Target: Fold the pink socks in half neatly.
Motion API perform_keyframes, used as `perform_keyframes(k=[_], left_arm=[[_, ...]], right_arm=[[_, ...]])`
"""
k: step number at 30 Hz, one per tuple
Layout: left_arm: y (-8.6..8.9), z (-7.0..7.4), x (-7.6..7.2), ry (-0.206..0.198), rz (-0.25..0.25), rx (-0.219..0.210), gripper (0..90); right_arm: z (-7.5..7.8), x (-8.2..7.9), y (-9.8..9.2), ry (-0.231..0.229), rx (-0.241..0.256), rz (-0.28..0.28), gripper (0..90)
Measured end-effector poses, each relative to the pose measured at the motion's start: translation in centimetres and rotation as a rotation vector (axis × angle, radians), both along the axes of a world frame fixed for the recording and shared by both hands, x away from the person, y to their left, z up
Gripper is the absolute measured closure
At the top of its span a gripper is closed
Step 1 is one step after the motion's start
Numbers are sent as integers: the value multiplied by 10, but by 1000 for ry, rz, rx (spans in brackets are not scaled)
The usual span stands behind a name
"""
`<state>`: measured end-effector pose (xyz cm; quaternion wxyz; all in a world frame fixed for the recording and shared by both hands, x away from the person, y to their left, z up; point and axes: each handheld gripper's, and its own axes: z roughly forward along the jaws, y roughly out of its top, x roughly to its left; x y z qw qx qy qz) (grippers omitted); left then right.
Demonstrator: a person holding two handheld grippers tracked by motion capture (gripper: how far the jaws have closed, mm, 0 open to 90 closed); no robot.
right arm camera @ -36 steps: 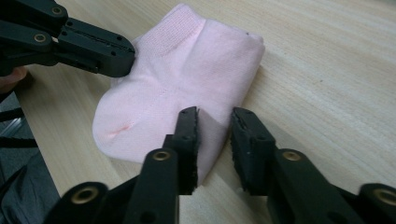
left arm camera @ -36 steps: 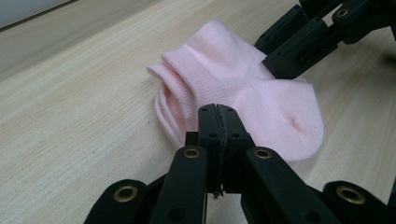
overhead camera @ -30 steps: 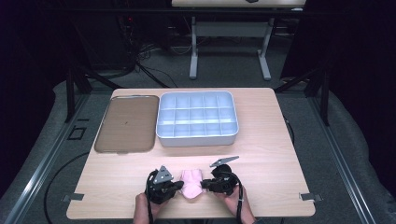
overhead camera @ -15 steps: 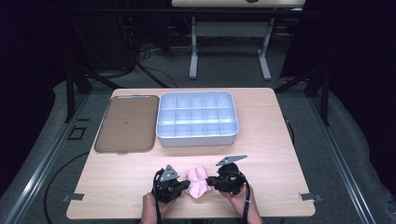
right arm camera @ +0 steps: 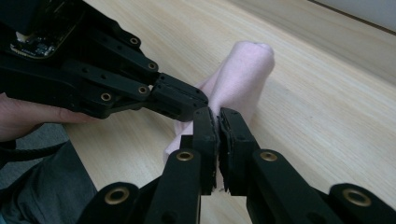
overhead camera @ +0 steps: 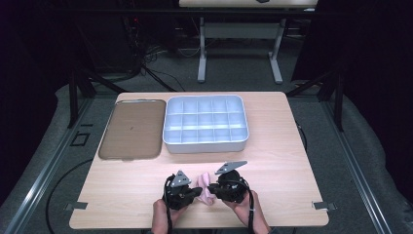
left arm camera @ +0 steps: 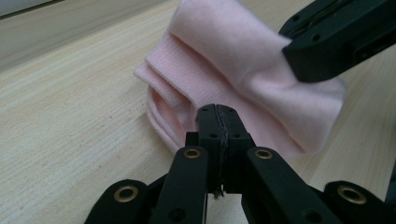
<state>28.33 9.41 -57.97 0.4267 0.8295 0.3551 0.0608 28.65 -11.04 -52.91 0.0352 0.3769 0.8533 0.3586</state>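
Surface: pale wood-grain table (overhead camera: 292, 146) in a dark room.
Cloth: small folded pale pink knit cloth (overhead camera: 206, 189), at the table's 6 o'clock edge, between both tools.
Left gripper (left arm camera: 217, 116): jaws pressed together, pinching the cloth's near edge.
Right gripper (right arm camera: 218, 122): jaws closed on the cloth's other end.
Surroundings: white plastic compartment tray (overhead camera: 204, 145) at 12 o'clock from the cloth; flat brown lid (overhead camera: 131, 129) at 10 o'clock.
Progress: cloth is gripped and partly folded; judging by the empty compartments, stowing is likely left.

High view above the table (overhead camera: 292, 146); both gripper views close, facing the same pink cloth (left arm camera: 261, 70).
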Motion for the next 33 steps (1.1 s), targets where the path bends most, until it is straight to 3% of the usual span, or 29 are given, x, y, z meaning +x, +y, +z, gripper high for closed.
perform_keyframes(k=[3,7,13,15,21,25,33], left_arm=[[1,-2,1,11,0,-23,893],[2,-2,0,2,-5,-24,893],[10,4,-5,-20,3,-44,851],[14,5,-7,-28,19,-30,847],[14,-2,-2,-1,38,26,853],[12,-4,-1,7,39,23,863],[14,-6,0,16,41,0,870]], right_arm=[[-3,0,9,2,-27,26,855],[-11,1,16,9,-45,47,856],[-14,3,13,13,-35,42,856],[-15,3,12,12,-30,35,856],[-14,4,13,5,-43,49,856],[-14,4,17,-13,-53,52,856],[-18,8,28,-6,-74,81,855]])
